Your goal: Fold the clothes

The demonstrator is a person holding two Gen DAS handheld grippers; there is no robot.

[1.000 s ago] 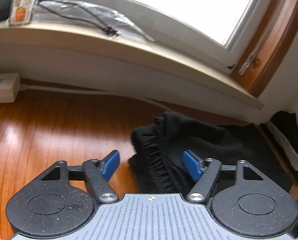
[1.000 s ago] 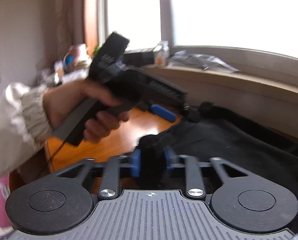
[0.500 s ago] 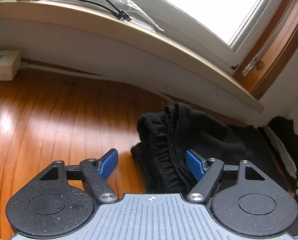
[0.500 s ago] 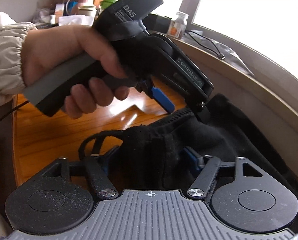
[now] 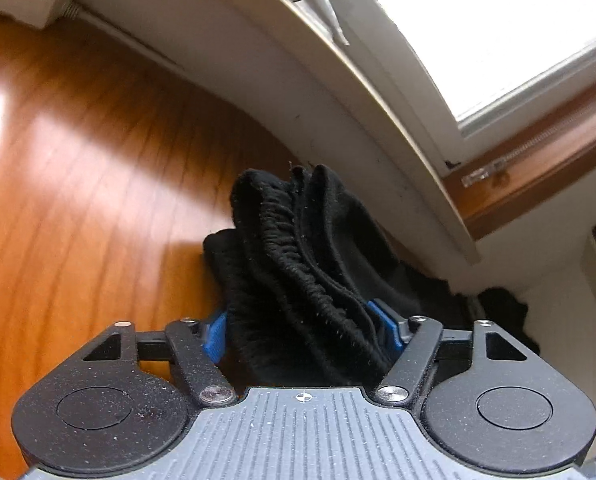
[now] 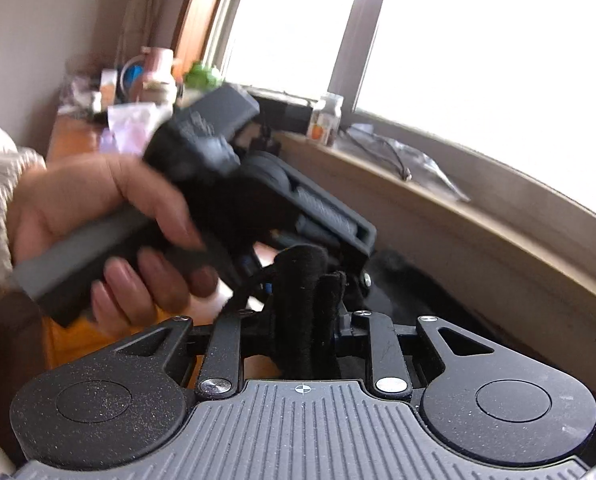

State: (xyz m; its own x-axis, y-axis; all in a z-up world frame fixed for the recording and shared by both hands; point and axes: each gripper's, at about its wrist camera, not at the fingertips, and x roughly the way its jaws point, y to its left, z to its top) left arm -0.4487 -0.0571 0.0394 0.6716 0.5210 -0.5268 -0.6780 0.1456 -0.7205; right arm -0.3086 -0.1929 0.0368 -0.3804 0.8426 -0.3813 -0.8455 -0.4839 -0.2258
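Both grippers take the same elastic waistband so the black trousers [image 5: 310,264] can be lifted and spread for folding. Left gripper [image 5: 304,334], lower centre of its view: jaws just closing, blue pads against the bunched band on both sides. Right gripper [image 6: 304,320]: jaws just closing, clamped on a narrow fold of cloth. Trousers trail toward the windowsill [image 5: 378,92], over the wooden floor [image 5: 77,160].

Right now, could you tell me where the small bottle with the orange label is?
In the right wrist view, the small bottle stands upright on the windowsill, centre of frame, just left of the black cable lying on clear plastic.
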